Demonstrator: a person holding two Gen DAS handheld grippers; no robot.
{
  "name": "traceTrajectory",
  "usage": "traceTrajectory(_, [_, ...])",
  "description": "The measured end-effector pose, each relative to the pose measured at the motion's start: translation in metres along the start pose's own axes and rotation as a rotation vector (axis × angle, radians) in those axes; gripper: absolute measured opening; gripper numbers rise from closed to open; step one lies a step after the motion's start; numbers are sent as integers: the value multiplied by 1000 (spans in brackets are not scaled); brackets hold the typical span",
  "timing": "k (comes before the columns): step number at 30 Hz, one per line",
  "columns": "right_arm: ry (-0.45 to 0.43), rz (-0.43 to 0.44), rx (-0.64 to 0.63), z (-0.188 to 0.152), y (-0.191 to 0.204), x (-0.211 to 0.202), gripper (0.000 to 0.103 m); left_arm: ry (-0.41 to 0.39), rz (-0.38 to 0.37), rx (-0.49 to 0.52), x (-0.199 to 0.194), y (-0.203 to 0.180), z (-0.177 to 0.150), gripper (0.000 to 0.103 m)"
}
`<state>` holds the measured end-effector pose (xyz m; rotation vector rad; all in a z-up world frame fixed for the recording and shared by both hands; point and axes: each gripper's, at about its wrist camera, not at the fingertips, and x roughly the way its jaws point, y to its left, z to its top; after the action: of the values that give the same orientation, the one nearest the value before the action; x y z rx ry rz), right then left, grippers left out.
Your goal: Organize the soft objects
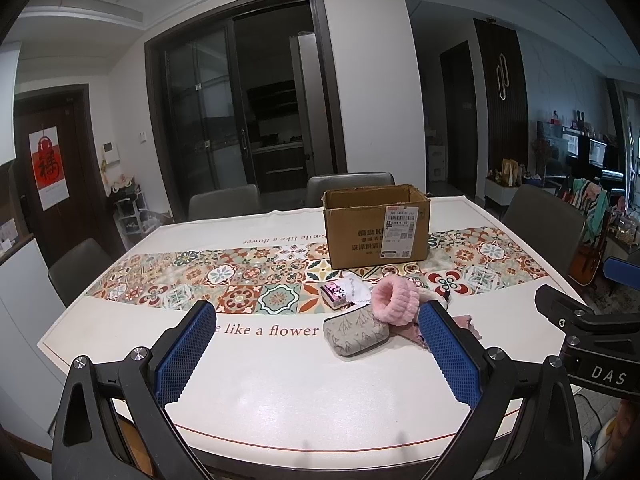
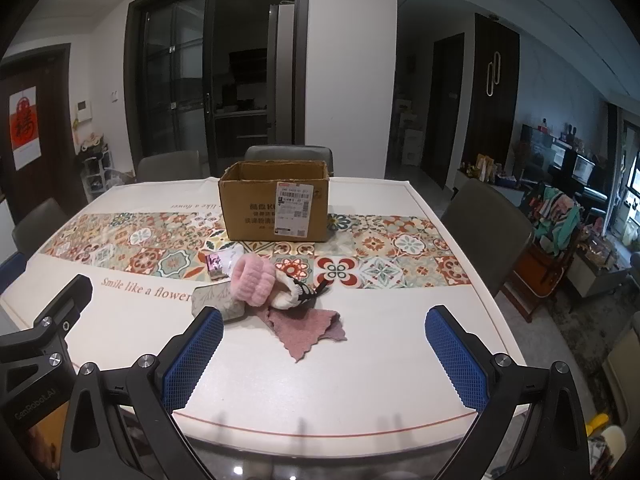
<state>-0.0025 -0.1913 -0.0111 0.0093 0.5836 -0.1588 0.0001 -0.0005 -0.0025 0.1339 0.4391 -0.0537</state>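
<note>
Start of sorting, nothing lifted | I hold left gripper (image 1: 316, 344) and right gripper (image 2: 324, 354) spread wide, empty | pink headband (image 2: 254, 280), grey pouch (image 2: 216, 300), mauve cloth (image 2: 308, 330) heaped before the cardboard box (image 2: 276, 204) (open-topped) | next: pinch one, carry boxward | small pink packet (image 2: 216, 266) beside heap, not blocking.

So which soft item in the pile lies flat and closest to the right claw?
The mauve cloth, spread flat at the pile's near edge. The fluffy pink band and grey pouch sit bunched behind it.
</note>
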Motion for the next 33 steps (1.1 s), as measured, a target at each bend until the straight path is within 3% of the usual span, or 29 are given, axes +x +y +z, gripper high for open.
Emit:
traceTrajectory(21, [96, 10, 27, 4, -3, 50, 103, 74, -87, 36, 62, -6, 14, 103])
traceTrajectory(33, [168, -22, 76, 23, 6, 103, 102, 143, -215, 82, 132, -6, 29, 97])
